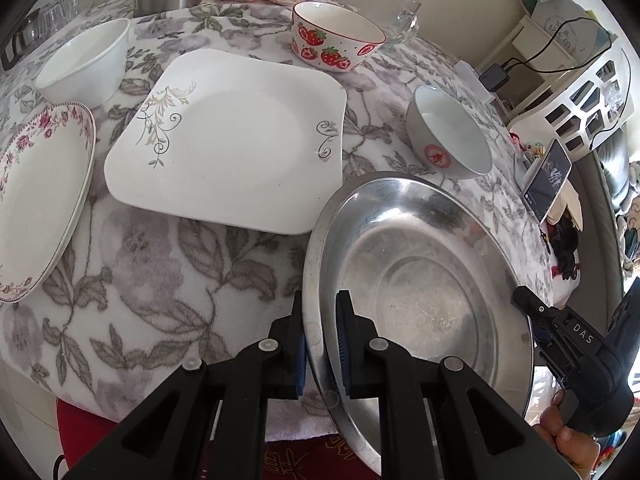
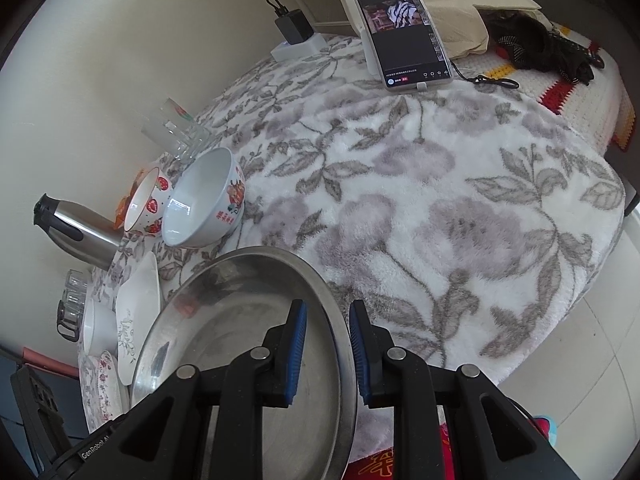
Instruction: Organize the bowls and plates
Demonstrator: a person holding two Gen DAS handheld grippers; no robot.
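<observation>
Steel basin (image 1: 420, 280) first, from the left wrist view: sits at the near edge of the table, just right of the square plate (image 1: 232, 140) and just in front of the small bowl with the red mark (image 1: 448, 136), partly overhanging the flowered blanket (image 1: 160, 280). Clamped at its left rim by the left gripper (image 1: 320, 324), jaws closed down tight, one pad inside the wall and one outside. Met on the far right rim by the right gripper (image 1: 524, 300), a hand behind it. Probably held from two opposite sides because so wide and shallow a vessel would tip from one pinch alone. Opens upward, a little tilted toward the camera. Being round, has no true long axis; looks stretched near to far only through the lens. Elsewhere on the cloth: floral plate (image 1: 40, 200), white bowl (image 1: 84, 64), strawberry bowl (image 1: 336, 36), all apart, none stacked yet.

From the right wrist view: same basin (image 2: 224, 340), low and left. Right gripper (image 2: 326, 344) narrowed around the right rim, lip running between the blue pads and apparently gripped. Mouth again upward. Beyond it the blanket lies bare up to the propped phone (image 2: 400, 32), likely room for setting down.
</observation>
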